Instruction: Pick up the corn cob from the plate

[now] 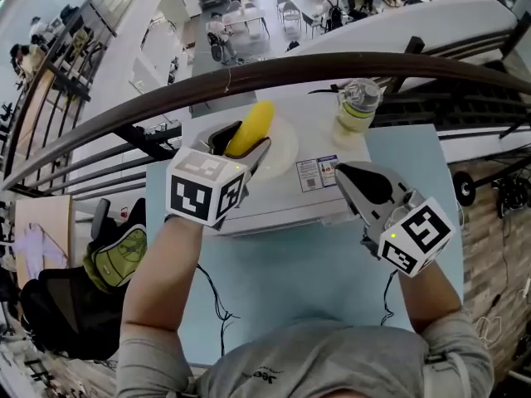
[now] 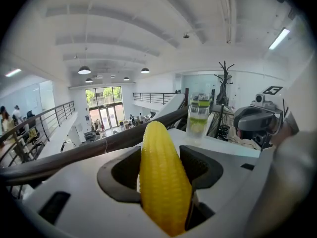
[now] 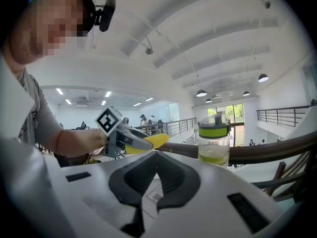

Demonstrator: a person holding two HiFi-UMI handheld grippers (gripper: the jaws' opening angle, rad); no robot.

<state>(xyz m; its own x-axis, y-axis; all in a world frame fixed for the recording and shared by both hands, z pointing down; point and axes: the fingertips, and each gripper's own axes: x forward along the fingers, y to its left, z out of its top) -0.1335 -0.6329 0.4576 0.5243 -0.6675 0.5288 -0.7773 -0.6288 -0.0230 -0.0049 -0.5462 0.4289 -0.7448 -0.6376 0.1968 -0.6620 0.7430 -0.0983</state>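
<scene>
The yellow corn cob is clamped between the jaws of my left gripper, lifted above the white plate with its tip pointing away from me. In the left gripper view the corn cob fills the gap between the dark pads of the left gripper. My right gripper hovers to the right of the plate with its jaws together and nothing in them. The right gripper view shows the right gripper shut, with the left gripper and the corn cob off to its left.
The plate rests on a white box on a light blue table. A clear bottle with a green lid stands at the box's far right corner. A dark curved railing runs just beyond. A backpack lies at the left.
</scene>
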